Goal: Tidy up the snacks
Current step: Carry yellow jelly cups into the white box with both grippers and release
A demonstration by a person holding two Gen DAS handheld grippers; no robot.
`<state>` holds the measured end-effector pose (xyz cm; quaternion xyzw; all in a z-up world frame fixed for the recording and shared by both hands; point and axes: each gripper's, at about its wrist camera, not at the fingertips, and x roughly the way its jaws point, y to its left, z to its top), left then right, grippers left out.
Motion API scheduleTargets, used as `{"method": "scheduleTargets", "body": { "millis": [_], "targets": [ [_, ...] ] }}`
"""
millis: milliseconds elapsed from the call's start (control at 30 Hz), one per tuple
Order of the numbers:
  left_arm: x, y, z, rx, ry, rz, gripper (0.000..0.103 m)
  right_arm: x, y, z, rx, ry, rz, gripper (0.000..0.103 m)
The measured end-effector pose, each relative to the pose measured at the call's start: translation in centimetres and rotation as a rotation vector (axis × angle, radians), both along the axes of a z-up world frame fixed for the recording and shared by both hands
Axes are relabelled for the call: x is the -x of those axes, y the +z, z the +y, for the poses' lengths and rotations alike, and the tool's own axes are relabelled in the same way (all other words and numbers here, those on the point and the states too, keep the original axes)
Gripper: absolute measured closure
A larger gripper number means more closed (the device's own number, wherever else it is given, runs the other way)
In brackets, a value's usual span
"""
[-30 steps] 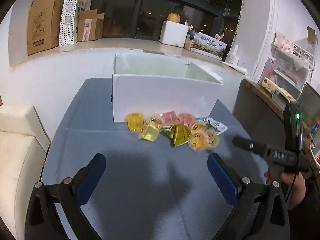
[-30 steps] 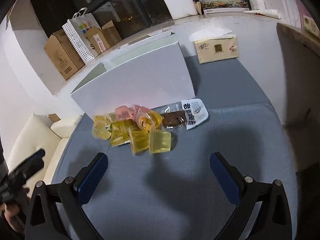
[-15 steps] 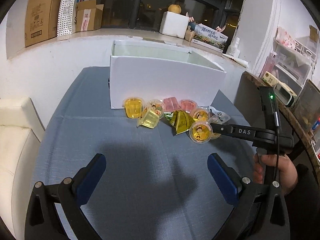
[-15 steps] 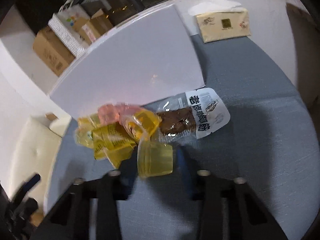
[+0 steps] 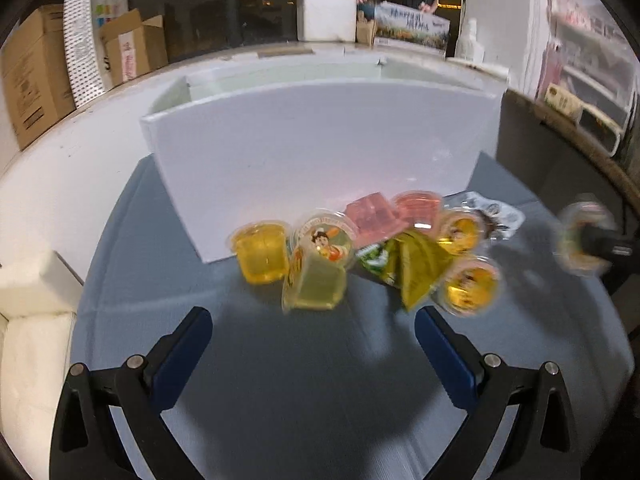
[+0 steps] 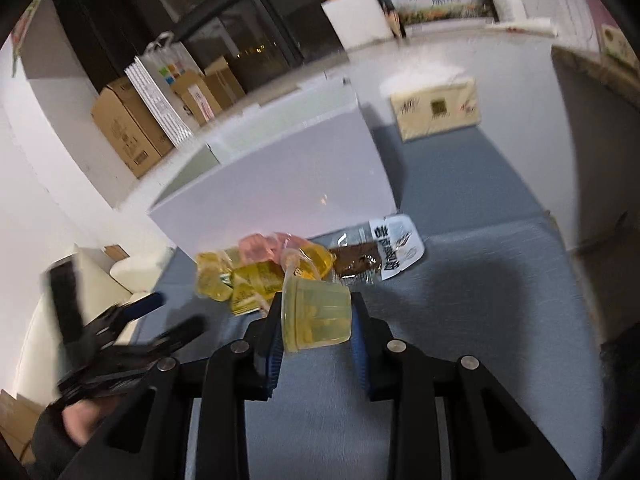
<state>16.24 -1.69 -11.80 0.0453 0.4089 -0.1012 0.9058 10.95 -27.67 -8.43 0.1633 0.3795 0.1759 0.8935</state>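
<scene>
The right gripper [image 6: 316,316] is clenched on a pale yellow jelly cup [image 6: 316,314], its blue pads pressed to the cup's two sides; the jaws have just closed in on it. The right wrist view shows this grip close up, with the cup at the near edge of the snack pile [image 6: 280,268] on the grey tablecloth [image 6: 500,300]. Only this view shows the tan tissue box [image 6: 438,110] on the far right of the cloth, and the printed face of the white and brown snack packet [image 6: 384,256] lying just right of the pile. It also catches the left gripper, blurred, at the left edge. The left wrist view shows the left gripper [image 5: 312,334] released, its fingers wide apart over bare cloth near the pile, holding nothing. From here the cups read singly: an orange jelly cup [image 5: 262,252] at the left, two pink jelly cups [image 5: 394,214] at the back against the white box [image 5: 320,148], a green wrapped snack [image 5: 416,268] in the middle. The gripped cup shows only as a blur at the right edge [image 5: 580,240].
</scene>
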Motion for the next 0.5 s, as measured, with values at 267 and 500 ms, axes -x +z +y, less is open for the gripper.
{"method": "scheduleTargets", "body": {
  "millis": [267,500],
  "targets": [
    [-2.8,-1.6,0.0,-0.034,0.026,0.047,0.045,1.0,0.7,0.1,-0.012,0.008,-0.01,0.071],
    [-0.9,-0.8,0.6,0.06,-0.008,0.042,0.066,1.5,0.8,0.5,-0.012,0.031,-0.018,0.071]
  ]
}}
